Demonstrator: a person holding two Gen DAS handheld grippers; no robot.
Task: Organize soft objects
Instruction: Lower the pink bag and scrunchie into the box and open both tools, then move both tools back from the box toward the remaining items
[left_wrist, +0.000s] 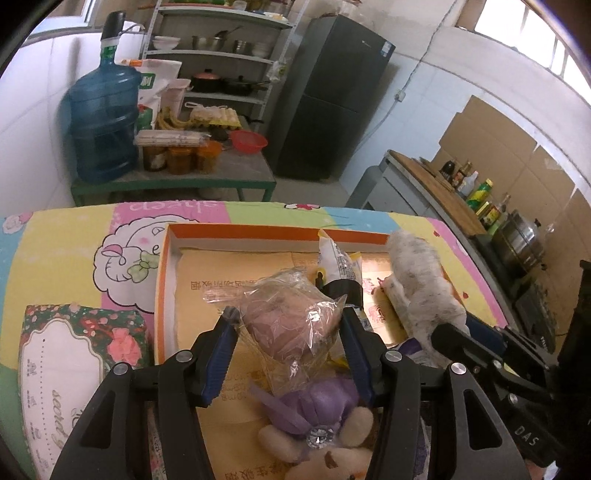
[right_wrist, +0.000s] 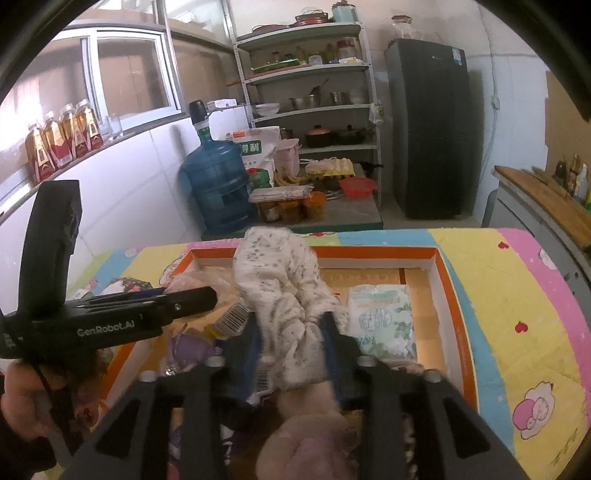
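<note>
The left gripper (left_wrist: 288, 317) has its blue-padded fingers (left_wrist: 218, 354) pinching a plush toy wrapped in a clear plastic bag (left_wrist: 284, 314), held just above the orange-rimmed cardboard tray (left_wrist: 236, 230) that sits on the cartoon-print cloth over the bench (left_wrist: 66, 243). The film is crinkled and glossy — likely slippery — so a hold is safer through the stuffed body than on loose plastic, which would slide or tear. Below it, at 6 o'clock in the left view, a beige teddy in a purple dress (left_wrist: 317, 417) lies on the tray floor.

The right gripper (right_wrist: 291, 332) has its fingers closed on a speckled white cloth roll (right_wrist: 277, 280), squeezed at its bunched waist; the upper part stands at 12 o'clock, limp and slightly leaning. It is light and compressible, and it will judgeably sag or unroll unless gripped at the knotted middle, as it is now. A pale pink plush (right_wrist: 314, 435) lies under the gripper at 6 o'clock.

At 2 o'clock from the right gripper, a flat soft tissue pack with a green leaf print (right_wrist: 384, 317) lies inside the tray — pliable, best taken across its short edge. A floral tissue pack (left_wrist: 77, 354) rests outside the tray at 9 o'clock in the left view. A snack packet (left_wrist: 336, 262) stands beyond the bagged toy; its foil looks thin and crushable.
</note>
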